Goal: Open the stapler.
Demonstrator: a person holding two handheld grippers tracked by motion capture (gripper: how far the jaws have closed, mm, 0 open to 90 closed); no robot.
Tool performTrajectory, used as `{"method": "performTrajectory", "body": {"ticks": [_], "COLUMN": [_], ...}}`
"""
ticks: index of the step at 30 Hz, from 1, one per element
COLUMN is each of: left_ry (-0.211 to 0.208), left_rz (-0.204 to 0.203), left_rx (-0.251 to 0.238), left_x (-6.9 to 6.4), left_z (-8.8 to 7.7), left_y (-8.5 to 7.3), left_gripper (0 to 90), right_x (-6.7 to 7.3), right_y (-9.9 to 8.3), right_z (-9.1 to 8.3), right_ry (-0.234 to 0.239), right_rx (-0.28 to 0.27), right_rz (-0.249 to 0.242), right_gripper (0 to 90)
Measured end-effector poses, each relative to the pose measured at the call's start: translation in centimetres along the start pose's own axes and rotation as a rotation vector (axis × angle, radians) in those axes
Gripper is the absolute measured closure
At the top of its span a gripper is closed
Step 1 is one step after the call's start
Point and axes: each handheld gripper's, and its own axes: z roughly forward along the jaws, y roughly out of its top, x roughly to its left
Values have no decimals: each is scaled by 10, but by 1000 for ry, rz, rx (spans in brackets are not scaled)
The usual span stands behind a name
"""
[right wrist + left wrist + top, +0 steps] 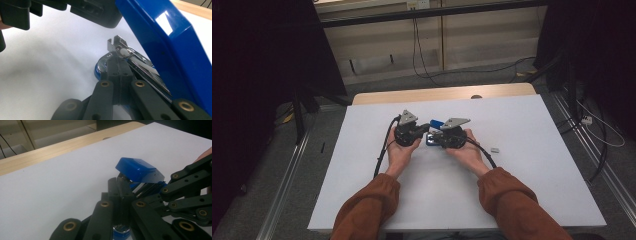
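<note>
**Stapler open between your 2 grippers**

The blue stapler (435,131) sits mid-table on the white sheet (522,180), lid (138,170) tipped up, long axis running toward you. Your left gripper (426,127) and right gripper (434,134) meet on it, both clenched on its metal parts.

Lab: bare table (532,180), floor cables (432,70), alu rails (287,175).

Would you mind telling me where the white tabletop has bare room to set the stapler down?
The white tabletop lies bare along its left edge and far right corner. The middle is crowded: left gripper, right gripper and blue stapler meet there. A small grey piece lies to the right.
</note>
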Motion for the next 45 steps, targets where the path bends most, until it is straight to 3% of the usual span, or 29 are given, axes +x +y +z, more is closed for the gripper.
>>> {"method": "performTrajectory", "body": {"ticks": [8,11,24,31,35,45], "left_ry": [1,-8,-13,-17,-20,-12], "left_rz": [17,0,-4,-11,-17,-14], "left_rx": [-14,-24,-28,-23,-19,-21], "left_x": [-5,-3,-2,-1,0,0], "left_z": [-1,0,1,0,1,1], "left_y": [9,8,7,7,7,7], "left_gripper": [900,900,900,900,900,900], "right_x": [1,1,9,11,15,13], "right_y": [0,0,0,5,6,5], "right_z": [-1,-1,-3,-9,-9,-5], "right_ry": [-6,-8,-20,-77,-119,-162], "right_rx": [8,6,-17,-79,-94,-133], "right_rz": [-7,-4,-23,-12,-32,-3], "right_gripper": [900,900,900,900,900,900]}}
